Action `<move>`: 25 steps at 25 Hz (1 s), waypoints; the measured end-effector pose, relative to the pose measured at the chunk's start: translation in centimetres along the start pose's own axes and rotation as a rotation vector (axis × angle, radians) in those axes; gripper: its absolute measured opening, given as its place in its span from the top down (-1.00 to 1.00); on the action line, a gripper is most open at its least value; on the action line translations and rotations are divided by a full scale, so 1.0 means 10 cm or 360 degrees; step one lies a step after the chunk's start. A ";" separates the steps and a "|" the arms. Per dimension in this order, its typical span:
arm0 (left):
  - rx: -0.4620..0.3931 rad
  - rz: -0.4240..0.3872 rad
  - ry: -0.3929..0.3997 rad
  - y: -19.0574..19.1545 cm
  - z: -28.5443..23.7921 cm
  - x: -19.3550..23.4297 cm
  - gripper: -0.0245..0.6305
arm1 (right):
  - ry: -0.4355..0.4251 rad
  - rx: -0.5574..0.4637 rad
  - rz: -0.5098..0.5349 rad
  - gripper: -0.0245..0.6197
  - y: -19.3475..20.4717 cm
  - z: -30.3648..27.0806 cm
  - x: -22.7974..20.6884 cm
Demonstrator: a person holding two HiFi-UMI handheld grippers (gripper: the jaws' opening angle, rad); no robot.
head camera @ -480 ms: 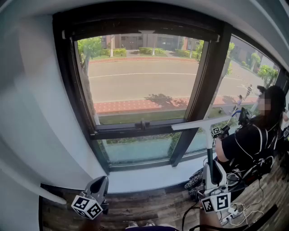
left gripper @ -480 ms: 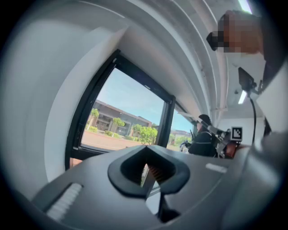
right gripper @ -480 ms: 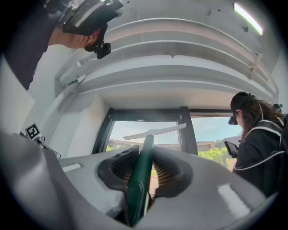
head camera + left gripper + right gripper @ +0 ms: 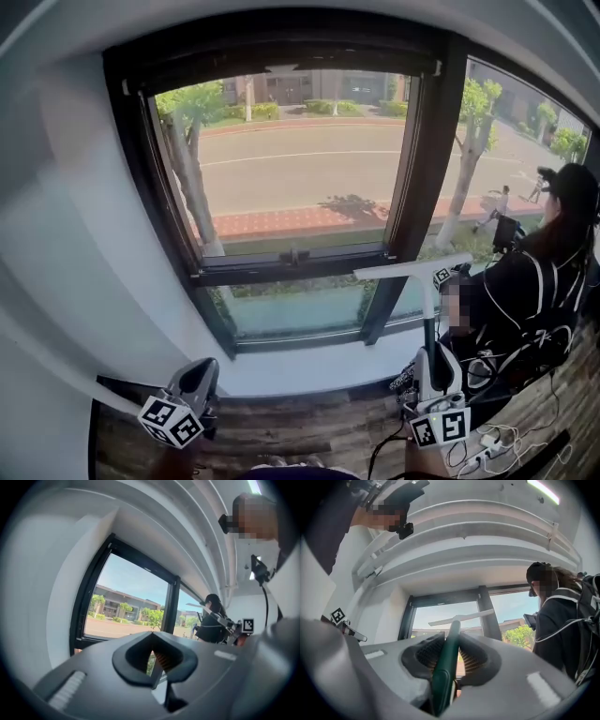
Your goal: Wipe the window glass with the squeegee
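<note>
left gripper (image 4: pixel 157 663): jaws together, nothing between | window (image 4: pixel 171 604): black frame, ahead | outside: building (image 4: pixel 117 604), trees (image 4: pixel 152 617) | person (image 4: pixel 211 623): dark clothes, right

We lose the lower handle of the squeegee (image 4: pixel 413 270) inside the right tool (image 4: pixel 434 356), and the head view's right edge cuts off the other person (image 4: pixel 525 295) beside us.

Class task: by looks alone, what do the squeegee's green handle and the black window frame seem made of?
Dark green squeegee handle: likely smooth plastic, showing a soft sheen. Black window frame: probably coated metal, matte with straight bars; not certain.
</note>
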State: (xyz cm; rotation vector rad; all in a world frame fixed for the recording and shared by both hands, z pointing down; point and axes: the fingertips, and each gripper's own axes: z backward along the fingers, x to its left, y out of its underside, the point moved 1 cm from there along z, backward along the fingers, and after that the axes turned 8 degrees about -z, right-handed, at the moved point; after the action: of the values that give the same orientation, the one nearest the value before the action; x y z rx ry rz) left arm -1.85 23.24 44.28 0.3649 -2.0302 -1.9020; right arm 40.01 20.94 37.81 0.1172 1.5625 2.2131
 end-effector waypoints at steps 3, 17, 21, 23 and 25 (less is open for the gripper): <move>-0.0019 -0.0022 -0.0006 -0.11 -0.11 -0.12 0.91 | -0.0031 0.0026 -0.0036 0.60 0.05 0.09 -0.12; 0.0008 -0.0085 -0.0019 -0.04 -0.67 0.21 0.91 | -0.0021 -0.0031 -0.0069 0.60 0.38 -0.34 -0.37; 0.0007 -0.0079 0.0077 -0.05 -1.06 0.43 0.91 | 0.0027 0.0022 -0.0096 0.60 0.60 -0.69 -0.33; 0.0009 -0.0086 0.0094 -0.08 -1.26 0.65 0.91 | 0.0036 0.0028 -0.0061 0.60 0.64 -0.92 -0.32; -0.0002 -0.0104 0.0107 -0.13 -1.48 0.89 0.91 | 0.0057 0.0024 -0.0031 0.60 0.70 -1.16 -0.31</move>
State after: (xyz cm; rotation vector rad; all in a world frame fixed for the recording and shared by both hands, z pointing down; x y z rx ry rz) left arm -3.91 6.01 44.30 0.4933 -1.9970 -1.9020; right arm 37.15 7.60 40.55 0.0668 1.5929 2.1999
